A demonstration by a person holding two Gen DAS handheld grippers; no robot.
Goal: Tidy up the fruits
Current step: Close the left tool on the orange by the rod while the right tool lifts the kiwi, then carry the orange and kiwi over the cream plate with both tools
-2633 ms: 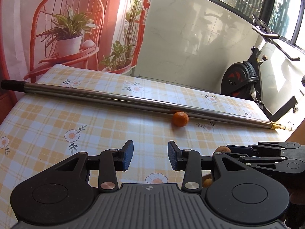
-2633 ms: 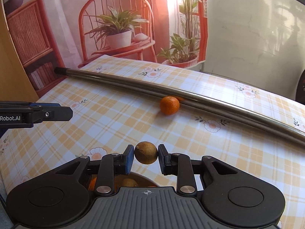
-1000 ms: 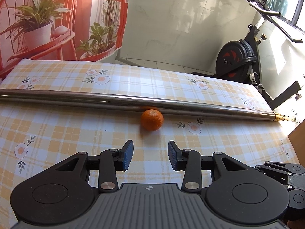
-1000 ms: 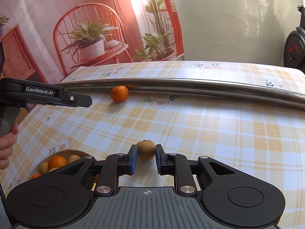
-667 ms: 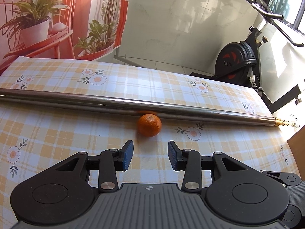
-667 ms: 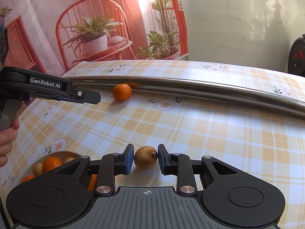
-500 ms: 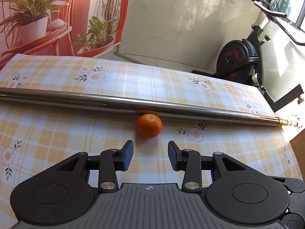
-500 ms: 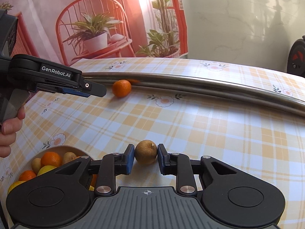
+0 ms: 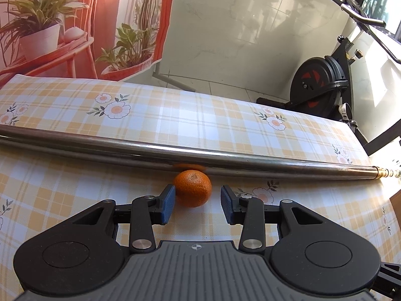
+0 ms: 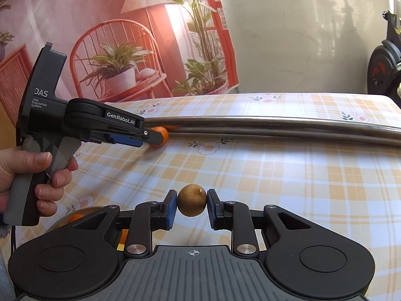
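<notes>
Lower centre of the left wrist view: left hand-held gripper [image 9: 196, 205], jaws standing apart and empty, wider than the fruit, blue pads [image 9: 167, 204] facing inward

Item 1, orange [image 9: 193, 188]: sits on the checked floral counter [image 9: 75, 195], just ahead of the jaw tips and a little left of the gap's middle; its left side is near or at the left pad, contact uncertain, while clear space shows on the right. Its far side lies against, or just beside, the steel pole [image 9: 175, 156], which runs across the frame from left to right. Fruit is round, so no long axis to align; the pole's long axis lies crosswise to the approach and backs the fruit

Item 2, small brown fruit [image 10: 192, 200]: pinched between the pads of the right hand-held gripper [image 10: 191, 207], lower centre of the right wrist view, lifted clear of the counter

Item 3, bowl [image 10: 75, 213]: lower left of the right wrist view, mostly hidden behind the gripper body, orange fruit showing inside

Judgement: left gripper is far nearer the orange; a short push forward, shifted slightly leftward, should centre it before closing. A person's hand [image 10: 37, 175] grips the handle
</notes>
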